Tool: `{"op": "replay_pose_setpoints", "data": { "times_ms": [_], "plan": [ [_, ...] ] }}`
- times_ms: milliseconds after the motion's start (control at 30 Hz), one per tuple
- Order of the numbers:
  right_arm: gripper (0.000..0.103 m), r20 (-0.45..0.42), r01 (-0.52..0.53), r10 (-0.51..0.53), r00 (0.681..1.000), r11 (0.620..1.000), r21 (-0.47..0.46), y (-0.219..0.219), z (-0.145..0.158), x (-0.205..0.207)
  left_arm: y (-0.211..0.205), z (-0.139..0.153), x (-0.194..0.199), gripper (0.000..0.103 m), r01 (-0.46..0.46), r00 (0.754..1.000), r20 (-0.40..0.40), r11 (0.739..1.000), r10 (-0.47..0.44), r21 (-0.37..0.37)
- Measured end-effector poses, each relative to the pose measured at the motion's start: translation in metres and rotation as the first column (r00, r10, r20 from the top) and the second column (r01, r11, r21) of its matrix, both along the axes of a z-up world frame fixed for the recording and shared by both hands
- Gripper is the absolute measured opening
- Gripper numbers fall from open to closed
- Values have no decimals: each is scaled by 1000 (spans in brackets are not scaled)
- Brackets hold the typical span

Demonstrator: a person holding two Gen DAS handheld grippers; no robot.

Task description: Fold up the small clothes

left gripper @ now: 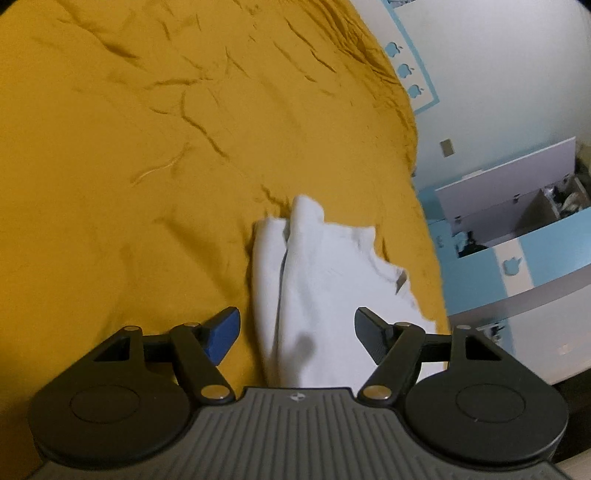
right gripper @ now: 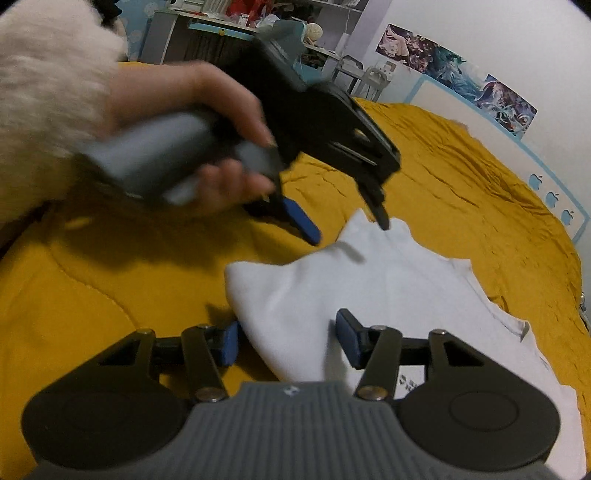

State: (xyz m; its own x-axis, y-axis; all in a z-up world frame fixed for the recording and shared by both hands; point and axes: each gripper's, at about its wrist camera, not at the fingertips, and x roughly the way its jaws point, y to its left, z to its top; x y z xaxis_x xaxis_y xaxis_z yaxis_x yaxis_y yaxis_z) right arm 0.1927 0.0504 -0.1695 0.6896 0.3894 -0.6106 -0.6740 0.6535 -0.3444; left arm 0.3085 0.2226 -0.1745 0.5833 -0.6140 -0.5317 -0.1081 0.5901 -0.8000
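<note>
A small white garment [left gripper: 325, 273] lies partly folded on the yellow bedspread [left gripper: 147, 147]. My left gripper [left gripper: 297, 339] is open just above its near edge, with the cloth between the jaws but not pinched. In the right wrist view the same white garment [right gripper: 369, 295] lies ahead, with a folded edge at the left. My right gripper [right gripper: 286, 341] is open over that folded corner. The left gripper [right gripper: 349, 230] shows there too, held in a hand, open, its tips at the far edge of the garment.
The yellow bedspread [right gripper: 461, 184] fills most of both views. The bed's right edge meets a white and blue wall and a drawer unit [left gripper: 517, 221]. A desk and shelves [right gripper: 240, 29] stand beyond the bed. A fuzzy white sleeve [right gripper: 44, 92] covers the arm at the left.
</note>
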Motion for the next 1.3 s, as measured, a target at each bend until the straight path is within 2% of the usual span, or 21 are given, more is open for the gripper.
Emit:
{"op": "replay_pose_setpoints", "data": {
  "times_ms": [100, 267, 367, 400, 467, 500, 533, 567, 700, 833, 900, 1000, 1167, 1300],
  "plan": [
    [50, 27, -12, 13, 1000, 1000, -17, 7, -1, -1, 1, -12, 24, 82, 22, 999, -29, 999, -23, -41],
    [50, 26, -10, 10, 1000, 1000, -6, 7, -3, 0, -5, -22, 45, 82, 38, 999, -25, 996, -40, -76],
    [50, 30, -8, 8, 1000, 1000, -2, 8, -5, -1, -13, -22, 53, 72, 62, 997, -32, 996, -64, -58],
    [50, 32, -8, 8, 999, 1000, 0, 8, -5, -1, -14, -22, 53, 64, 60, 997, -37, 997, -62, -48],
    [45, 28, -13, 13, 1000, 1000, 8, 8, -4, 1, -13, -23, 52, 38, 33, 998, -52, 999, -35, -39],
    [28, 22, -18, 17, 1000, 1000, 13, 7, -4, 2, -13, -24, 51, 17, 8, 998, -67, 1000, -10, -26],
    [17, 20, -12, 11, 1000, 1000, 15, 6, -5, -6, -13, -27, 49, 15, -8, 997, -79, 999, 4, -47],
    [12, 23, -3, 3, 1000, 1000, 18, 4, -5, -7, -13, -28, 48, 14, -24, 997, -80, 998, 19, -62],
    [9, -5, 19, -19, 1000, 995, 93, -6, 5, -6, -20, -18, 40, 13, -44, 998, -54, 999, 43, -29],
    [9, -32, 74, -69, 997, 977, 202, -30, 24, -4, -31, 9, 40, 13, -53, 998, -29, 997, 52, -54],
    [9, -47, 108, -99, 994, 960, 260, -50, 36, -2, -46, 29, 42, 13, -40, 999, -4, 999, 40, -17],
    [8, -91, 185, -163, 982, 914, 361, -90, 56, 1, -73, 54, 46, 13, -20, 1000, 23, 1000, 20, 7],
    [6, -98, 320, -314, 944, 812, 488, -173, 82, -2, -133, 87, 55, 13, -2, 997, 81, 999, -2, 52],
    [6, -115, 408, -419, 901, 725, 556, -232, 87, -6, -199, 103, 72, 13, 70, 990, 120, 996, -76, 52]
  ]
}}
